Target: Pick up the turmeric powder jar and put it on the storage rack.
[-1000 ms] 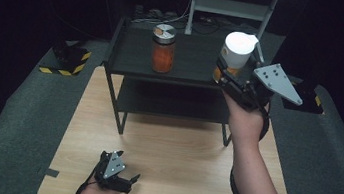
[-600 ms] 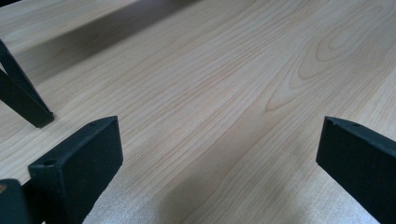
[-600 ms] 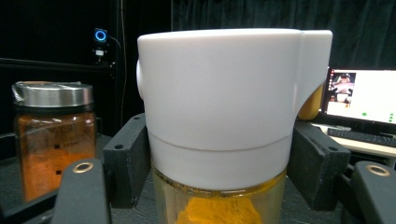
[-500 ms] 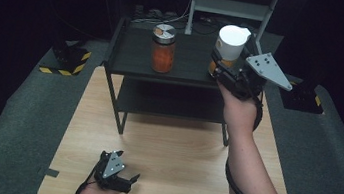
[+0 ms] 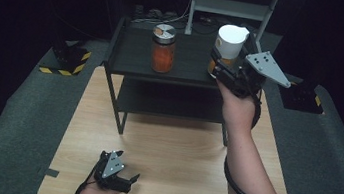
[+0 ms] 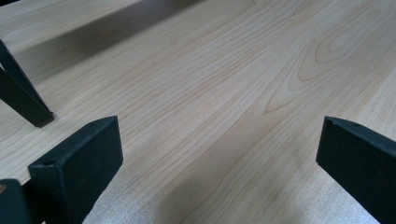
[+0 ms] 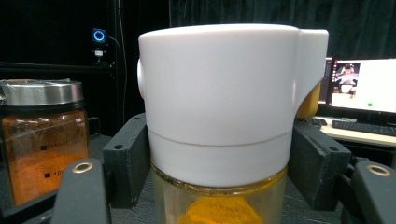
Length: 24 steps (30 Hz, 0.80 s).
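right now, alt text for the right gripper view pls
The right gripper clamps a glass jar with a white cap and yellow powder inside. A steel-lidded jar of orange powder stands at left, a lit monitor far right.

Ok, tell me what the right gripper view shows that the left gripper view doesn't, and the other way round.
The right gripper view alone shows a jar with a white lid and yellow contents, clamped between the right gripper, its jaws against the jar's sides. To its left stands a jar with a metal lid holding orange powder, and a lit monitor sits far right. The left gripper view alone shows the pale wooden tabletop, one black shelf leg, and the left gripper wide open with nothing between its jaws. Both share black jaws rising from the bottom.
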Each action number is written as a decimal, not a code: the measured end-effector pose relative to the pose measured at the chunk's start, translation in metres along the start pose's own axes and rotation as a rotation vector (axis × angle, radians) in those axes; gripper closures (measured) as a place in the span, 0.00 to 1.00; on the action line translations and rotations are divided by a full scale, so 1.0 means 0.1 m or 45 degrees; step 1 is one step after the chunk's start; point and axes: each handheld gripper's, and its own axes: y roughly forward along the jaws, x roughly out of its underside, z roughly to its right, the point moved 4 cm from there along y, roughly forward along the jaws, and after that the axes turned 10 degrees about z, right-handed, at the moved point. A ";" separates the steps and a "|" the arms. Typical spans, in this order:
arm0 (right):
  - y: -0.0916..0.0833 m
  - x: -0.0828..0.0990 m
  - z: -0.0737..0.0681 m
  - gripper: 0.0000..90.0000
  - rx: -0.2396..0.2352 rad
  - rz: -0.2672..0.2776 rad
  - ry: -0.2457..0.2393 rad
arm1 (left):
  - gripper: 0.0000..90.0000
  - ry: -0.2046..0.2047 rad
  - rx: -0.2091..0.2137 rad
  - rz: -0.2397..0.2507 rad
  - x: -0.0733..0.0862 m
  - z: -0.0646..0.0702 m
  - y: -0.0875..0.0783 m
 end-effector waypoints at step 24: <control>0.05 0.00 0.03 0.31 0.004 -0.022 0.022 | 0.01 0.003 0.003 -0.002 0.00 0.00 0.00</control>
